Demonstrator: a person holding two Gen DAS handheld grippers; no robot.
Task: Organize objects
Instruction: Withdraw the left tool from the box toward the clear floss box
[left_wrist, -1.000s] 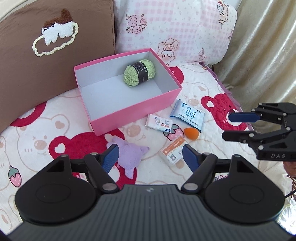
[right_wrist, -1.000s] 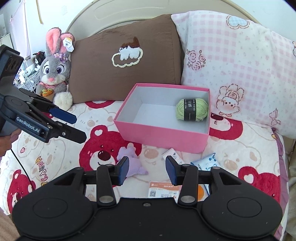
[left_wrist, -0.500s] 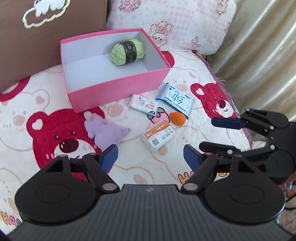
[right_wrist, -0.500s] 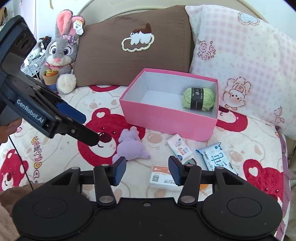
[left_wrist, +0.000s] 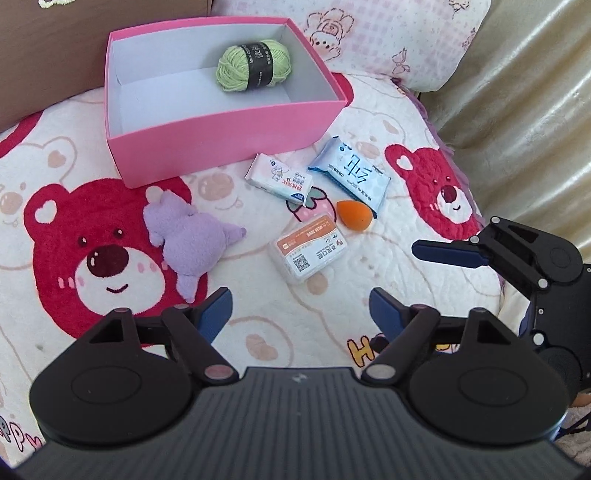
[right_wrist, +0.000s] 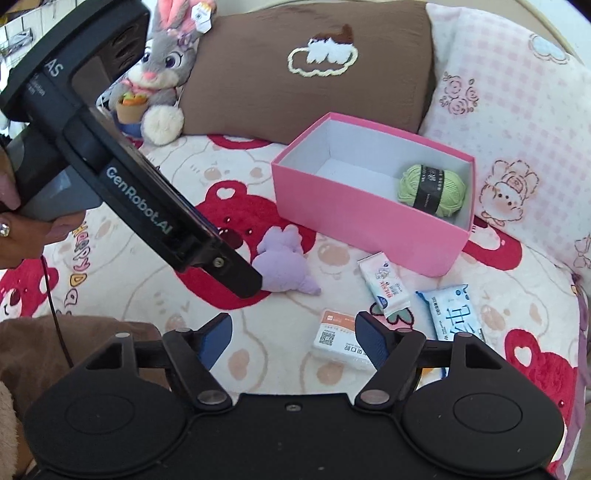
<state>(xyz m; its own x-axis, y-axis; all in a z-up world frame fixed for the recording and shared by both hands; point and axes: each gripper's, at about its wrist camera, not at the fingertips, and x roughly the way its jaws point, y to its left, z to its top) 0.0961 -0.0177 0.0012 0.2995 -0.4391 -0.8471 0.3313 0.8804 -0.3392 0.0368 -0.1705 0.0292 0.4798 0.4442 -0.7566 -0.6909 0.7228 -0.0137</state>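
Note:
A pink box (left_wrist: 229, 133) (right_wrist: 354, 218) sits on the bed with a green yarn ball (left_wrist: 254, 65) (right_wrist: 431, 190) inside. In front of it lie a purple plush (left_wrist: 192, 245) (right_wrist: 286, 264), a small white tissue pack (left_wrist: 279, 178) (right_wrist: 384, 286), a blue wipes pack (left_wrist: 350, 172) (right_wrist: 452, 314), an orange sponge (left_wrist: 353, 214) and a white-orange card box (left_wrist: 310, 253) (right_wrist: 338, 336). My left gripper (left_wrist: 300, 309) is open and empty above the bedspread, near the card box. My right gripper (right_wrist: 293, 334) is open and empty, its right finger just over the card box.
A brown pillow (right_wrist: 314, 70) and a pink checked pillow (right_wrist: 517, 103) stand behind the box. A grey bunny toy (right_wrist: 162, 74) sits at the back left. A beige curtain (left_wrist: 524, 96) hangs at the bed's right edge. The left gripper's body (right_wrist: 122, 184) crosses the right wrist view.
Both grippers have come forward and lower over the bed toward the loose items. The right gripper's jaws have opened wider. Nothing has been picked up.

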